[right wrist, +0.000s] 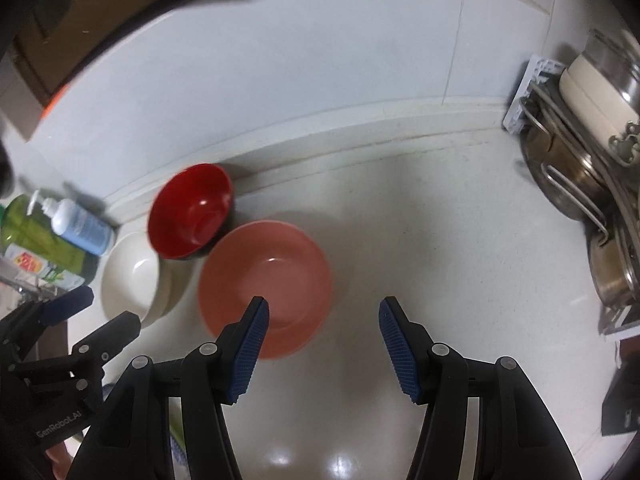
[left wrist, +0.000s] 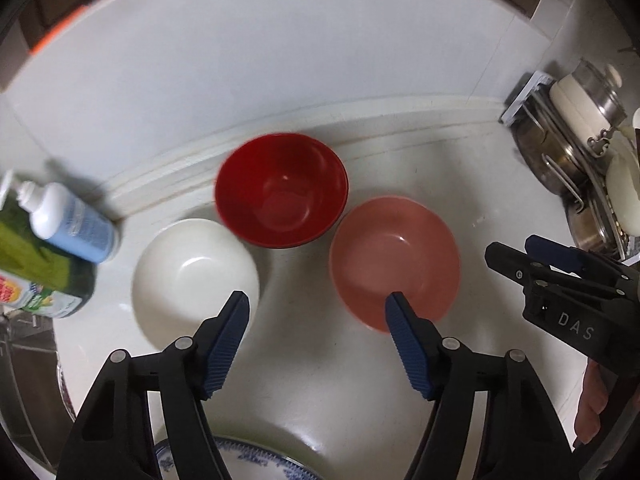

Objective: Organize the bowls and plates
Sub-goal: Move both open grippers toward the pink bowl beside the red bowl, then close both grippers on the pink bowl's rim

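Note:
Three empty bowls stand on the white counter near the back wall: a red bowl (left wrist: 281, 190) (right wrist: 191, 210), a white bowl (left wrist: 195, 280) (right wrist: 134, 280) to its front left, and a pink bowl (left wrist: 394, 258) (right wrist: 265, 286) to its front right. My left gripper (left wrist: 318, 300) is open and empty, hovering just in front of the white and pink bowls. My right gripper (right wrist: 323, 306) is open and empty, with its left finger over the pink bowl's near rim. A blue-patterned plate (left wrist: 256, 458) lies under the left gripper at the bottom edge.
A white-and-blue pump bottle (left wrist: 70, 222) (right wrist: 80, 226) and a green bottle (left wrist: 36, 268) (right wrist: 36, 236) lie at the left. A rack with steel pots and lids (left wrist: 580, 140) (right wrist: 588, 140) stands at the right. The counter (right wrist: 440, 248) meets a tiled wall behind.

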A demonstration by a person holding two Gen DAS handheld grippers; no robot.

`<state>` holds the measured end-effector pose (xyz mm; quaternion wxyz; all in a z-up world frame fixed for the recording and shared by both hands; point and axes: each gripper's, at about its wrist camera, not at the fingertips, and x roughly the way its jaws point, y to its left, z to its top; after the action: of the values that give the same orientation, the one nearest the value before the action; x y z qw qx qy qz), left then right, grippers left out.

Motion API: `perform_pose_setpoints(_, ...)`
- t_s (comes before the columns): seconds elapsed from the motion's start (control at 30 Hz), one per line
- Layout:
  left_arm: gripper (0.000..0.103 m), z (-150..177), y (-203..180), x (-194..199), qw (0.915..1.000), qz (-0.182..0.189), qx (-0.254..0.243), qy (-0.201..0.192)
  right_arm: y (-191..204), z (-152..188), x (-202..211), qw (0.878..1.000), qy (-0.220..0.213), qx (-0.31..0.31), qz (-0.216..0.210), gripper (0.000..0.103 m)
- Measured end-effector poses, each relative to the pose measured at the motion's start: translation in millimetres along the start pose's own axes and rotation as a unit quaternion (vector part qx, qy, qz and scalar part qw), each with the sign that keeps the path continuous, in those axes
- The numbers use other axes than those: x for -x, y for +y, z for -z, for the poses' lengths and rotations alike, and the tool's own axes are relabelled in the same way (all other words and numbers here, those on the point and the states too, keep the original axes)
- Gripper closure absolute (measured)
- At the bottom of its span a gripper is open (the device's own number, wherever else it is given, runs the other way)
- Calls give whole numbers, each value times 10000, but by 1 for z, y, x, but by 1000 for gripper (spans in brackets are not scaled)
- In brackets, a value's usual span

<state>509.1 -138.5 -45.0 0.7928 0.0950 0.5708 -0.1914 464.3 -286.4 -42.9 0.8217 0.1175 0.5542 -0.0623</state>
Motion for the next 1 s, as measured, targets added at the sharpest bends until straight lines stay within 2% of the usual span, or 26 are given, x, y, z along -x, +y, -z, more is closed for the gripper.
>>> perform_pose_setpoints(0.17,43,-11,-2,-28,9995,79,79,304,-7,-10,-25,9997,246,-78,32,46)
perform_pose_setpoints(0.4,57,-20,-5,-57,9982,181,178,542,-8,-13,-52,9983,567,-150,-14,54)
perform_pose_setpoints(0.53,62,-24,-9,-68,9970,341,217,667,-8,-14,-64,9973,712,-182,-56,60)
perform_pose_setpoints(0.77,77,-24,-8,-84,9964,225,205,792,-7,-13,-80,9957,911,-176,-60,68)
perform_pose_setpoints(1.0,86,-23,-5,-93,9963,157,182,821,-4,-11,-90,9944,1045,-150,29,80)
